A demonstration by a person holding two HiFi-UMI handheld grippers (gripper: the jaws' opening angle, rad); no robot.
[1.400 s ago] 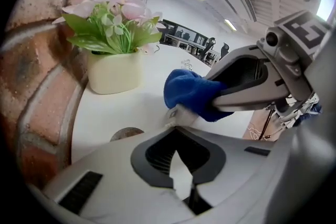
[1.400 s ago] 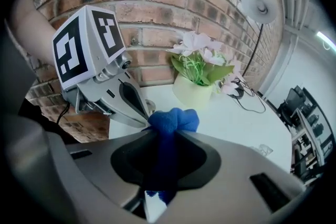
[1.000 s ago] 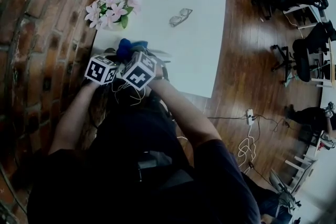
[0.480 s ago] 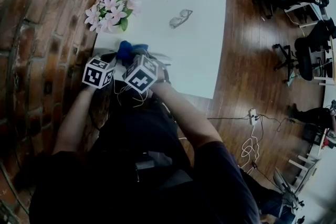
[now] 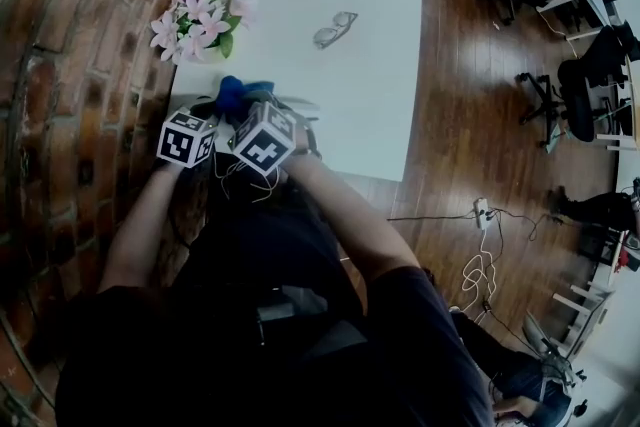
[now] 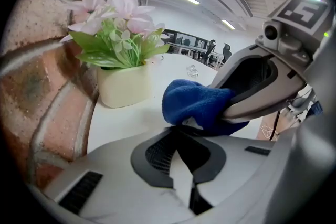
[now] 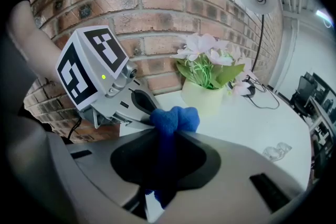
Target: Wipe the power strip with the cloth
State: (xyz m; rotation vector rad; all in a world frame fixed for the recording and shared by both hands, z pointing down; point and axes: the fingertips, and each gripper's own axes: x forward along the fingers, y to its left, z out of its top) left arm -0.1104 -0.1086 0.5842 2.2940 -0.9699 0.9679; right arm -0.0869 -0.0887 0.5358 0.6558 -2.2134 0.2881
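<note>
Cloth (image 7: 176, 118), blue and bunched, is pinched in the right claw (image 7: 165, 139) over the desk's (image 5: 380, 45) near left corner, not far from the flower pot (image 6: 123, 85). The left claw (image 6: 181, 136) sits just beside it, closed to a sliver, with nothing clearly in it. The only power strip (image 5: 479, 213) in view lies on the floor off the desk's near right corner. Wiping looks not yet begun. The next move calls for laying the cloth flat on the strip.

Above the table (image 5: 350, 95), cloth (image 5: 235, 93) seemingly sits before flowerpot (image 5: 195, 15).
</note>
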